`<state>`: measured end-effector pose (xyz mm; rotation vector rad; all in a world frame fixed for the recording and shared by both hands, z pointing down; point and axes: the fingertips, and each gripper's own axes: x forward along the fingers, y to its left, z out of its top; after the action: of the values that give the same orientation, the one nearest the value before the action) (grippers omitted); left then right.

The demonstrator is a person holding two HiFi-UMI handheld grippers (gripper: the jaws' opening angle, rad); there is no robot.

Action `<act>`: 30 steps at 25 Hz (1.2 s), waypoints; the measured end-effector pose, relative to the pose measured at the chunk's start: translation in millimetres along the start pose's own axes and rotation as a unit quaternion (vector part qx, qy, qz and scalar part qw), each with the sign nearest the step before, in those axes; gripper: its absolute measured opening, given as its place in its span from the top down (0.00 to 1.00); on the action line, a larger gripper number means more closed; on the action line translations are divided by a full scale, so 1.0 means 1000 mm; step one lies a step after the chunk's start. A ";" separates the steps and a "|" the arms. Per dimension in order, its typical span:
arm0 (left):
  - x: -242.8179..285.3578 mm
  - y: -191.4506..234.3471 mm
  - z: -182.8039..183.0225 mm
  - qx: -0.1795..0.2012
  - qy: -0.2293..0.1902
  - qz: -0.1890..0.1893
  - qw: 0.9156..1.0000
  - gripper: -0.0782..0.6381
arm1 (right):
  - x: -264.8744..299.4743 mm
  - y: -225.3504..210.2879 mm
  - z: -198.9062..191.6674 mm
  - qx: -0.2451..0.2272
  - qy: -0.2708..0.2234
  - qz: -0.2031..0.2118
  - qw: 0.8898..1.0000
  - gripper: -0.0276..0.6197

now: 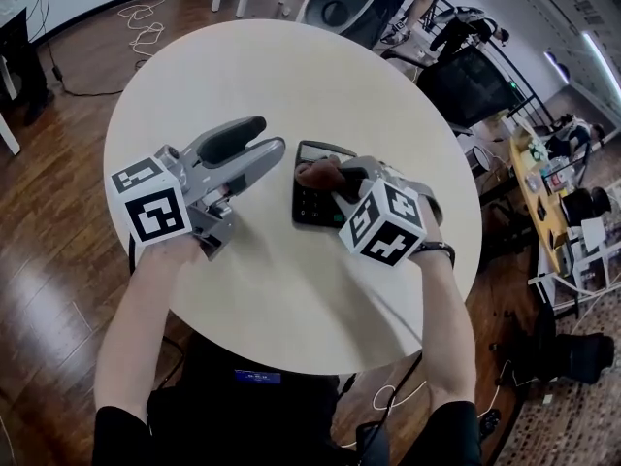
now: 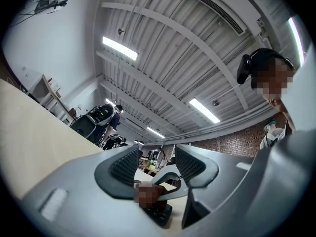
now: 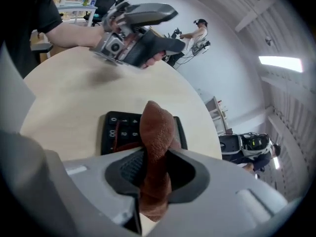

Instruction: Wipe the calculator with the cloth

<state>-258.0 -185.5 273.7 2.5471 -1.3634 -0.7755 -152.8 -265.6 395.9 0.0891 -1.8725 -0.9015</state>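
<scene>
Calculator (image 1: 309, 205) lies on the table (image 1: 291, 85); right gripper (image 3: 157, 168) clamps the brown cloth (image 3: 157, 130) over its keys; left gripper (image 2: 155, 164) jaws stand apart, empty.

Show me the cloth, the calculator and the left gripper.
cloth (image 3: 156, 130): right gripper view, top fold.
calculator (image 3: 124, 126): right gripper view, number keys.
left gripper (image 1: 272, 134): head view, between the jaw tips.

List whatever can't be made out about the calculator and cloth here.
- The calculator, right half: head view, hidden under the right gripper.
- Whether the cloth touches the keys: right gripper view, the cloth itself covers that spot.
- Print on the keys: head view, too small.
- Left gripper view: the left gripper hides most of the calculator.
</scene>
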 end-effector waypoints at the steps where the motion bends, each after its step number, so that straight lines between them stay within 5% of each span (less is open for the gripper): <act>1: 0.000 0.000 0.000 0.000 -0.001 0.000 1.000 0.57 | -0.005 0.010 0.000 -0.014 0.001 0.007 1.000 0.81; 7: -0.001 0.000 0.000 0.000 -0.003 0.002 1.000 0.57 | -0.039 0.082 -0.007 -0.085 0.003 0.075 0.993 0.81; 10: 0.000 0.000 0.000 0.001 -0.001 0.001 1.000 0.57 | -0.053 0.088 -0.007 -0.077 -0.022 0.100 0.992 0.81; 15: -0.002 0.002 -0.001 0.001 -0.001 0.002 1.000 0.57 | -0.029 0.005 0.002 0.009 -0.037 -0.008 0.999 0.81; 19: -0.001 0.002 0.000 -0.004 -0.005 0.004 1.000 0.57 | -0.001 -0.038 0.015 0.025 -0.017 -0.068 0.997 0.81; 30: -0.002 0.002 0.001 -0.002 -0.005 0.004 1.000 0.57 | -0.009 0.038 0.024 -0.079 0.015 0.013 0.997 0.81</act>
<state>-260.5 -184.7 273.9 2.5365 -1.3722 -0.7898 -155.6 -221.6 407.5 -0.0172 -1.7644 -1.0208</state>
